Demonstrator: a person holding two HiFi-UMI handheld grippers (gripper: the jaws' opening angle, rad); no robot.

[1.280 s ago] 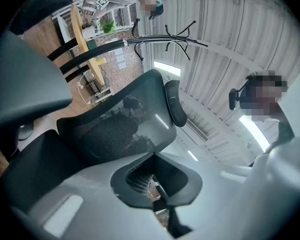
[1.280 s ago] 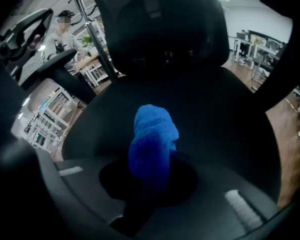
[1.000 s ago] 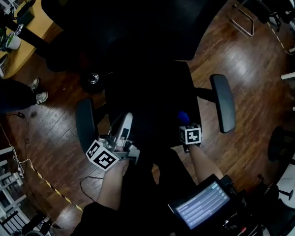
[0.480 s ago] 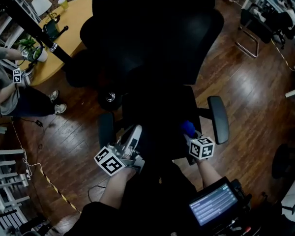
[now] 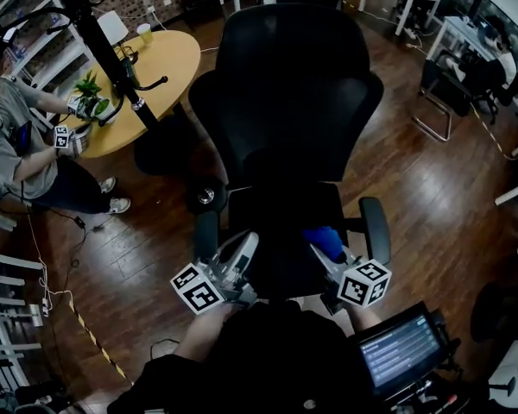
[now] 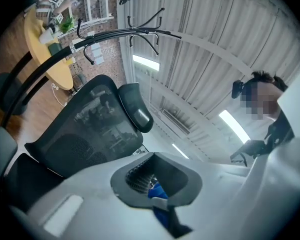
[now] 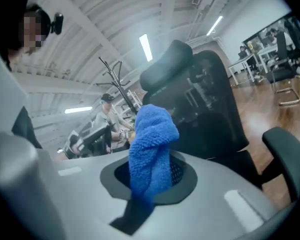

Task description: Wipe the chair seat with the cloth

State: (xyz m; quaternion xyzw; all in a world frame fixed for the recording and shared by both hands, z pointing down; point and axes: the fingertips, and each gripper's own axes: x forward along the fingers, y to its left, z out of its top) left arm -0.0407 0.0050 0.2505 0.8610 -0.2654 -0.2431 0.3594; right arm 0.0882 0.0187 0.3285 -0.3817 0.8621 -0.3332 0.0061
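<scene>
**Right jaws clamp a blue cloth by the seat's front edge; left jaws are closed on nothing.**

The right gripper (image 5: 328,257) pinches the cloth (image 7: 150,144) in a bunched fold that stands up out of its jaws. The fold sits near the front right of the black seat (image 5: 281,231), and contact cannot be told. The left gripper (image 6: 155,181) has its jaws together (a blue speck shows in their pocket, too small to name). Both tools tilt up toward the ceiling. The step likely calls for tipping the right one down until the cloth presses flat, then sweeping overlapping passes from the backrest (image 5: 289,93) forward, clear of the armrests (image 5: 375,227). The seat looks dark, even and bare, with no stain visible in this light.
</scene>
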